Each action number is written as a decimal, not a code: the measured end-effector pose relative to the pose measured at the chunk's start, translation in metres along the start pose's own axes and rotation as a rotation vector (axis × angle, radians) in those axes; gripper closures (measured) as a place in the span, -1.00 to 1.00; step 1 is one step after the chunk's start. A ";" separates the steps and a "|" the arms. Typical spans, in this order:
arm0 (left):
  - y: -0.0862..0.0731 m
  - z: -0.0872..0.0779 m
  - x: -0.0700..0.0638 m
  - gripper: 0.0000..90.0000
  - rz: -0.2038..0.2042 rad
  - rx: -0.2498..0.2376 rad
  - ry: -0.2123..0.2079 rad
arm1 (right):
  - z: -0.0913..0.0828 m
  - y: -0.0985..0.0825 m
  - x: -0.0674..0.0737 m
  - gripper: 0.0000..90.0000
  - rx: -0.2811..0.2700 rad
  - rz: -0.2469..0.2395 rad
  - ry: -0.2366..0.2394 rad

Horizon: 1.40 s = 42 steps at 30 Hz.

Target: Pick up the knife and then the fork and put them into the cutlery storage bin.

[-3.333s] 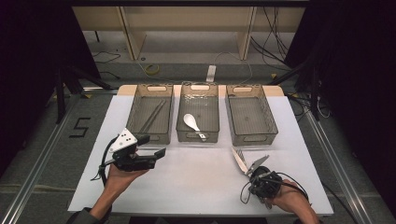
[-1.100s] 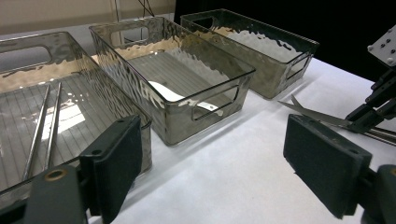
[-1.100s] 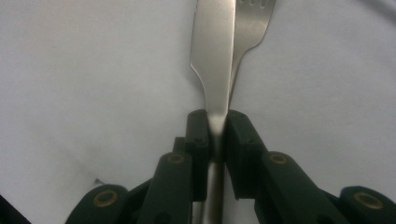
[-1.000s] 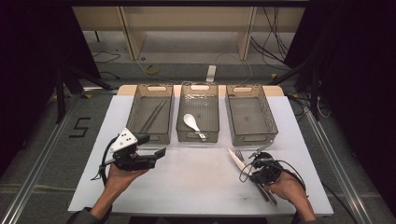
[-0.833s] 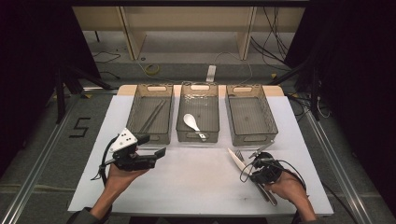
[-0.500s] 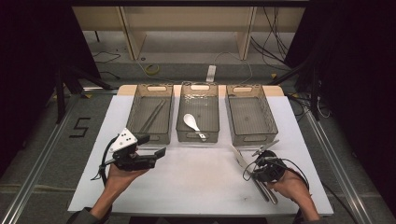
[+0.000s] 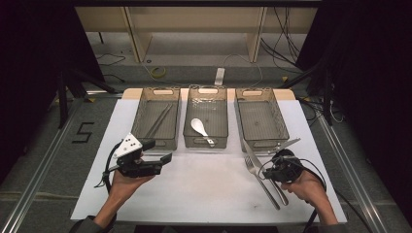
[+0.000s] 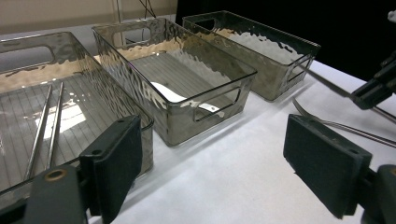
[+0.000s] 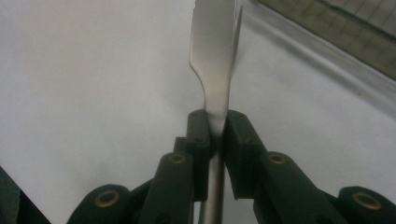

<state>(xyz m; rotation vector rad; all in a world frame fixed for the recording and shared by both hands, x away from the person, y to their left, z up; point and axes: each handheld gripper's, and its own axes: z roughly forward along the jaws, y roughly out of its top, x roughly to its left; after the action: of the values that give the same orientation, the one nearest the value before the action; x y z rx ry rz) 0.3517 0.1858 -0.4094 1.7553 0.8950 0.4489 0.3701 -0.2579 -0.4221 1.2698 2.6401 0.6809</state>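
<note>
My right gripper (image 9: 214, 126) is shut on the neck of a steel knife (image 9: 215, 56), whose serrated blade points straight ahead. In the high view the right gripper (image 7: 270, 166) sits near the table's right front, with the knife (image 7: 248, 148) angled toward the front left corner of the right bin (image 7: 284, 127). A fork (image 7: 265, 187) lies on the white table just beside and below it. My left gripper (image 7: 163, 159) hovers at the left front, open with nothing between its pads (image 8: 114, 163). From there the knife (image 8: 327, 81) and fork (image 8: 336, 126) show at the right.
Three clear bins stand in a row at the back. The left bin (image 7: 141, 109) holds two thin metal rods (image 7: 158, 121); the middle bin (image 7: 187, 133) holds a white spoon (image 7: 199, 127); the right bin looks bare. White table (image 7: 204, 189) spreads between my hands.
My right gripper has lifted a little with the knife, and the blade tip now reaches closer to the right bin. The fork stays on the table. The left hand has not moved.
</note>
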 end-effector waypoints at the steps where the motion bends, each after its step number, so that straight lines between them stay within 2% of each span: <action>1: 0.000 0.000 0.000 -0.57 0.000 0.000 0.000 | -0.003 0.001 -0.003 0.81 -0.014 0.008 0.001; 8: 0.000 -0.001 0.001 -0.57 -0.009 -0.008 0.003 | -0.022 0.025 -0.024 0.81 -0.088 0.047 -0.009; 14: 0.000 -0.001 0.001 -0.57 -0.011 -0.014 -0.001 | -0.027 0.048 -0.041 0.81 -0.125 0.080 -0.019; 22: 0.000 -0.002 0.001 -0.57 -0.019 -0.022 -0.004 | -0.024 0.078 -0.058 0.81 -0.146 0.098 -0.026; 32: 0.001 -0.003 0.001 -0.57 -0.019 -0.028 -0.004 | -0.030 0.117 -0.073 0.81 -0.178 0.124 -0.024; 42: 0.001 -0.004 0.001 -0.57 -0.026 -0.038 -0.011 | -0.029 0.145 -0.086 0.81 -0.169 0.151 -0.039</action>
<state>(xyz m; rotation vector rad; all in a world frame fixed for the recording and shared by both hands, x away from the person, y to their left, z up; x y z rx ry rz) 0.3504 0.1886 -0.4071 1.7086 0.8951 0.4358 0.5182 -0.2550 -0.3376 1.4266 2.4146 0.8710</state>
